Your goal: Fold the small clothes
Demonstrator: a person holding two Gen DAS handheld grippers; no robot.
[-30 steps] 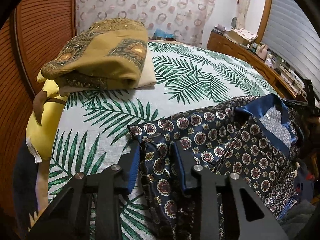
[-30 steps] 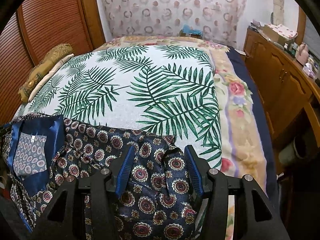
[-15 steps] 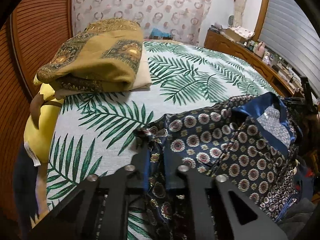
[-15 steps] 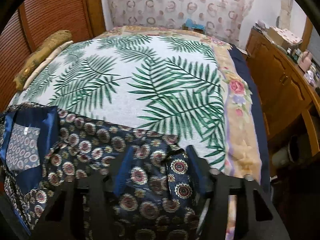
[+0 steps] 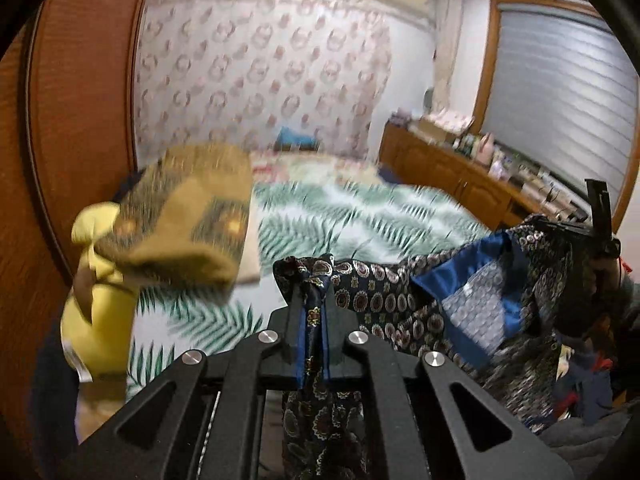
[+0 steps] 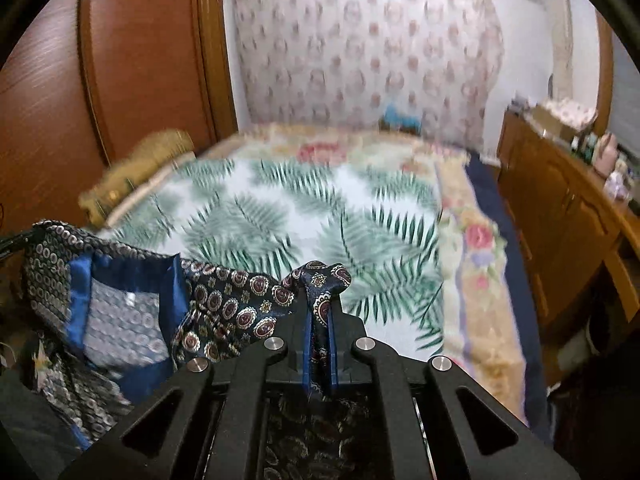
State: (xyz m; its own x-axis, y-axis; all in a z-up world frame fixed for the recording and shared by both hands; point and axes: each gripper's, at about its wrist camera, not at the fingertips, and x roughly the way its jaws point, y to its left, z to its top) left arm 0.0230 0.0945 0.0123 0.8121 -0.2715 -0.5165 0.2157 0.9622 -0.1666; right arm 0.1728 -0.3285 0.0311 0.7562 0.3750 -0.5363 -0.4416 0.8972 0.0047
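I see my left gripper (image 5: 313, 316) pinching one corner of the shirt (image 5: 380, 300), and my right gripper (image 6: 320, 330) pinching another. The shirt hangs between them, above the bed (image 6: 280, 216) ahead.

left wrist: low, faces headboard wall | right wrist: same heading | shared: palm-leaf bedspread (image 5: 360, 220) (image 6: 288, 208), close below

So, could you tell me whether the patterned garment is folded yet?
Not folded: the navy patterned garment hangs spread between both shut grippers.
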